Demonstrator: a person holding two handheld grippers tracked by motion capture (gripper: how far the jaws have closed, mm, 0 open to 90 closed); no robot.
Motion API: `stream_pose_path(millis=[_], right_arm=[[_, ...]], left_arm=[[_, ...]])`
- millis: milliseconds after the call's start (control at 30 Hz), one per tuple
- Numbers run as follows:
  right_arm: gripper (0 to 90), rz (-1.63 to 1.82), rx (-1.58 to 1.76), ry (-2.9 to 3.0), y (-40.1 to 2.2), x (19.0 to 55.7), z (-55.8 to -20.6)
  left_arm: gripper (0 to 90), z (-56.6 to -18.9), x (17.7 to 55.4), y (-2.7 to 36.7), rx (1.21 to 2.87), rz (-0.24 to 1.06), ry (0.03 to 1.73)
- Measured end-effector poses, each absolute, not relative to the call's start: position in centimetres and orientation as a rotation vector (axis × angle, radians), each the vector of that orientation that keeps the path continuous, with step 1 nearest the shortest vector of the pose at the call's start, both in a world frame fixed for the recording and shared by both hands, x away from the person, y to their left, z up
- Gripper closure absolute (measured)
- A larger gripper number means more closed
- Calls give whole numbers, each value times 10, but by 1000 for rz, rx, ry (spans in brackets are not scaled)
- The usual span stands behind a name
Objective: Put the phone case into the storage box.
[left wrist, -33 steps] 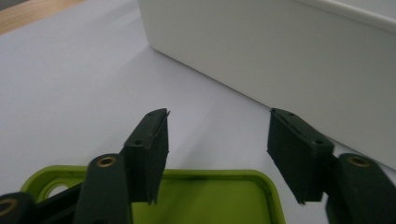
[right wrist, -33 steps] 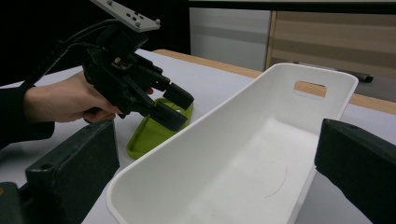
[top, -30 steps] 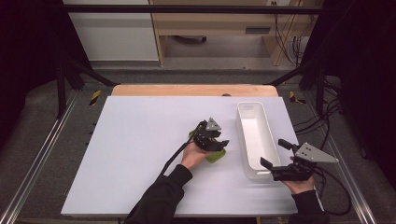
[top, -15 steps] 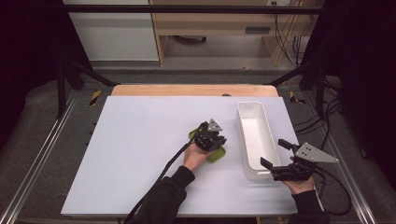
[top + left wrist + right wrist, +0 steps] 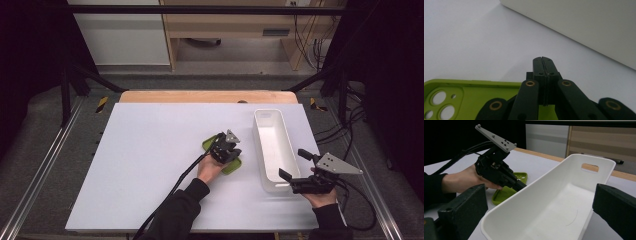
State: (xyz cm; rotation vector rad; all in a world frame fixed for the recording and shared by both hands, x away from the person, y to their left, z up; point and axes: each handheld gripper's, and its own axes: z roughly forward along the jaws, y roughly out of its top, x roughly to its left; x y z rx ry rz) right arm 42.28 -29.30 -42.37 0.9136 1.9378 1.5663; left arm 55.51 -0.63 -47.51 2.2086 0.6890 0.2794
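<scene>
On the white table (image 5: 150, 165), seen from the high view, a lime-green phone case (image 5: 231, 166) lies flat near the middle, just left of a long white plastic bin (image 5: 272, 145) with rounded corners and smooth walls. The left gripper (image 5: 227, 149), black with a grey three-cornered plate on top, sits over the case, its cable trailing back along a dark sleeve. The right gripper (image 5: 295, 165) rests at the bin's near right corner, jaws apart with that corner between them. In the left gripper view, the two black jaws of the left gripper (image 5: 543, 60) have just been closing and now meet flat, pad to pad, with nothing visible between their tips; the matte, soft-looking case (image 5: 471, 97) lies beneath and to the left, its round camera cut-outs showing, while the bin wall (image 5: 584, 27) crosses the upper right. Whether the jaws pinch the case's edge lower down I cannot tell. In the right gripper view, the right gripper (image 5: 541, 215) stands wide, its blocky jaws on either side of the bin (image 5: 554, 220), which is glossy inside with a slot handle at the far end; past it, the left gripper (image 5: 517, 185) points down at the case (image 5: 506, 191).
</scene>
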Motion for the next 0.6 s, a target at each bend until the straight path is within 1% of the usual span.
stream_pose_path(millis=[233, 600], right_arm=[[4, 1567, 912, 1939, -293, 423, -424], [4, 1561, 915, 1938, -294, 422, -423]], left_arm=[[899, -472, 556, -6, 2248, 263, 677], [900, -469, 551, -4, 2309, 289, 647]])
